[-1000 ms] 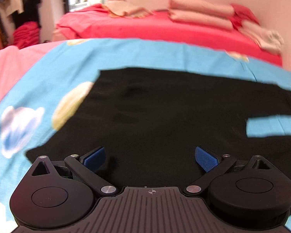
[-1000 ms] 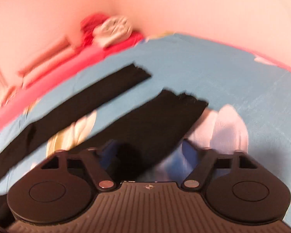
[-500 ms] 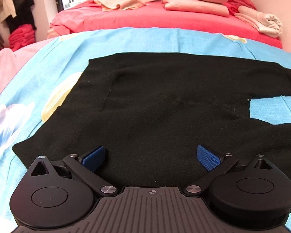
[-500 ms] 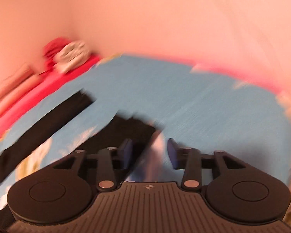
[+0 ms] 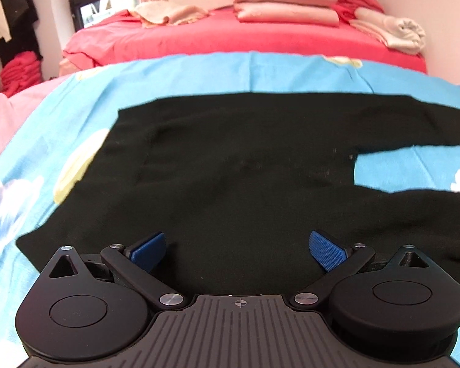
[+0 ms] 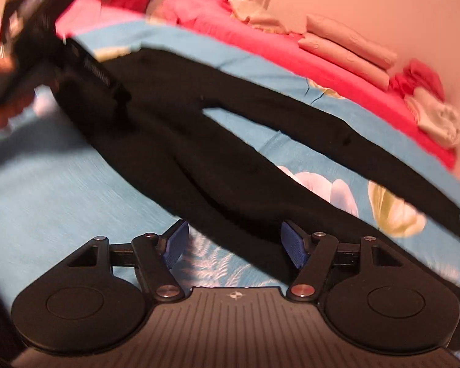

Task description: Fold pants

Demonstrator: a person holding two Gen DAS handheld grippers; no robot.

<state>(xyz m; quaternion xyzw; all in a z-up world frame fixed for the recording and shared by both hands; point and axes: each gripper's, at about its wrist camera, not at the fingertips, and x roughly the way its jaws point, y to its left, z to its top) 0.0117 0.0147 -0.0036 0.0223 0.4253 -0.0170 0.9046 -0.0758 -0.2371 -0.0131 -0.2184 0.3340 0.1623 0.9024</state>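
Since a second ago the right gripper [image 6: 234, 240] has swung round from the leg ends to face the whole pair of black knit pants [image 6: 199, 141]; its jaws have just been opening and grip nothing. The left gripper [image 5: 237, 250] stays wide above the waist. The pants lie flat on a blue flower-print bedsheet [image 5: 199, 73], before a red-covered bed [image 5: 260, 36] with folded pink bedding [image 5: 285, 3].

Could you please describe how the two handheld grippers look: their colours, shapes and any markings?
Both the left gripper and the right gripper look alike: matte black bodies with two round disc housings, a ribbed dark grey centre plate carrying a small crosshair mark, black linkage arms with silver screws, and blue textured pads on the fingers. No cables are visible.
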